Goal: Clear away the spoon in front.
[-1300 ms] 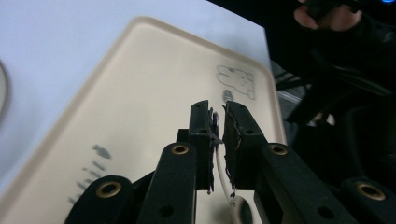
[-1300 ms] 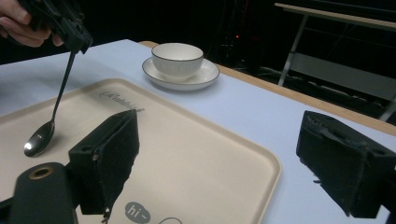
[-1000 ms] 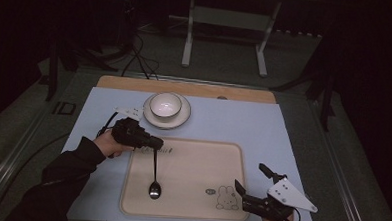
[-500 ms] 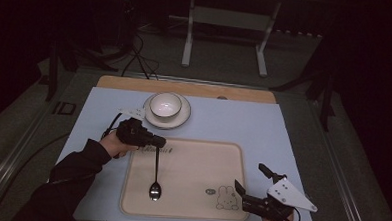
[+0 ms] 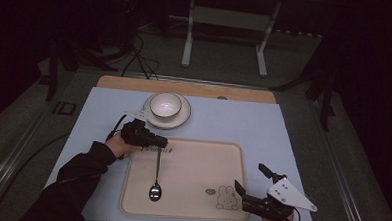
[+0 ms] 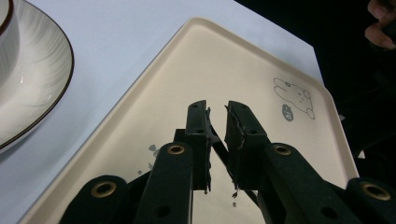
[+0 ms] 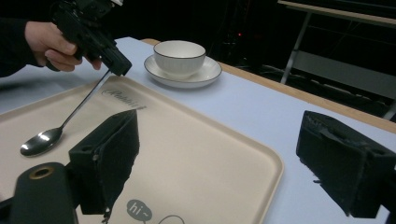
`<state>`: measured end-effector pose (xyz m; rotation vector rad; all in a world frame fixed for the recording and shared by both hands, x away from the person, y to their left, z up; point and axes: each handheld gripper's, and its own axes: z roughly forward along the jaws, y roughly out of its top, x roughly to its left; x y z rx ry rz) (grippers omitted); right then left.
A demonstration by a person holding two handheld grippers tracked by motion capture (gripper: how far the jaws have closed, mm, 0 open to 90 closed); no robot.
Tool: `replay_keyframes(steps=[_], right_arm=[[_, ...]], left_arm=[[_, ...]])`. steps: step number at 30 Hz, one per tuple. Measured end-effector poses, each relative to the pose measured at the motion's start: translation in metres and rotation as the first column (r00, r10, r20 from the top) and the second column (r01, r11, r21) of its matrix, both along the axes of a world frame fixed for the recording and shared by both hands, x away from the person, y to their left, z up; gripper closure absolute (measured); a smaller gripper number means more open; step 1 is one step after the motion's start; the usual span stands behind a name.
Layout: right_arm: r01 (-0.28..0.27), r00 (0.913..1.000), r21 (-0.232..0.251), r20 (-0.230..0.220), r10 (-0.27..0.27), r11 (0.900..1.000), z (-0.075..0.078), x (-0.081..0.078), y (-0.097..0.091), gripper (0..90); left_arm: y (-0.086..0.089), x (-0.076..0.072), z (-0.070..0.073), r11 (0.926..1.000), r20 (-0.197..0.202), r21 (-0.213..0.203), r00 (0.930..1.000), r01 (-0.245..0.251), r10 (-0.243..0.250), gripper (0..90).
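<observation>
A metal spoon (image 5: 155,191) lies on the cream tray (image 5: 196,163), bowl end toward me. My left gripper (image 5: 161,141) is at the tray's far left edge, shut on the tip of the spoon's handle. In the left gripper view the jaws (image 6: 217,108) stand a narrow gap apart, with the thin handle (image 6: 219,153) pinched between them. My right gripper (image 5: 251,177) hovers open by the tray's near right corner, with nothing between its wide-spread jaws (image 7: 219,140). The right gripper view looks across the tray to the spoon (image 7: 39,140) and the left gripper (image 7: 116,65).
A white bowl (image 5: 165,105) sits on a saucer (image 5: 182,122) beyond the tray, just past the left gripper. A bunny print (image 5: 225,197) marks the tray's near right part. A pale blue mat (image 5: 243,122) covers the table, with a wooden strip (image 5: 235,92) at its far edge.
My left gripper has shifted slightly right with the spoon's handle, so the spoon points straighter toward me. Its bowl end stays on the tray. The right gripper is still.
</observation>
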<state>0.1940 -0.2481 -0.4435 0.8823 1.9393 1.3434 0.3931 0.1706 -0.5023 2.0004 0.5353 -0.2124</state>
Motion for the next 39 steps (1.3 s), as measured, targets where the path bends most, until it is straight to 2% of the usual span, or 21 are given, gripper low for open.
replay_keyframes(steps=[5,8,14,26,31,39], right_arm=[[0.000,1.0000,0.000,-0.003,0.000,1.0000,0.000,0.000,0.000,13.3],[0.000,1.0000,0.000,-0.004,0.000,1.0000,0.000,0.000,0.000,13.4],[-0.001,1.0000,-0.004,-0.003,0.001,1.0000,0.000,0.000,0.000,13.4],[-0.007,0.9999,-0.004,-0.012,0.007,1.0000,-0.001,0.001,0.001,13.4],[-0.007,0.9999,-0.003,-0.015,0.007,1.0000,-0.001,0.001,0.001,13.4],[-0.010,0.9998,-0.004,-0.017,0.010,0.9999,-0.001,0.001,0.001,13.4]], left_arm=[[-0.001,0.002,-0.005,0.9996,-0.005,0.019,0.9998,-0.019,0.019,78.5],[-0.002,0.005,-0.011,0.9995,-0.025,0.019,0.9993,-0.026,0.026,78.5],[-0.004,0.006,-0.018,0.9988,-0.015,0.024,0.9990,-0.042,0.042,76.5],[-0.006,0.012,-0.025,0.9942,-0.033,0.082,0.9969,-0.069,0.072,76.5],[-0.009,0.014,-0.027,0.9912,-0.025,0.111,0.9968,-0.072,0.075,76.3],[-0.011,0.015,-0.029,0.9874,-0.005,0.141,0.9973,-0.072,0.074,70.6]])
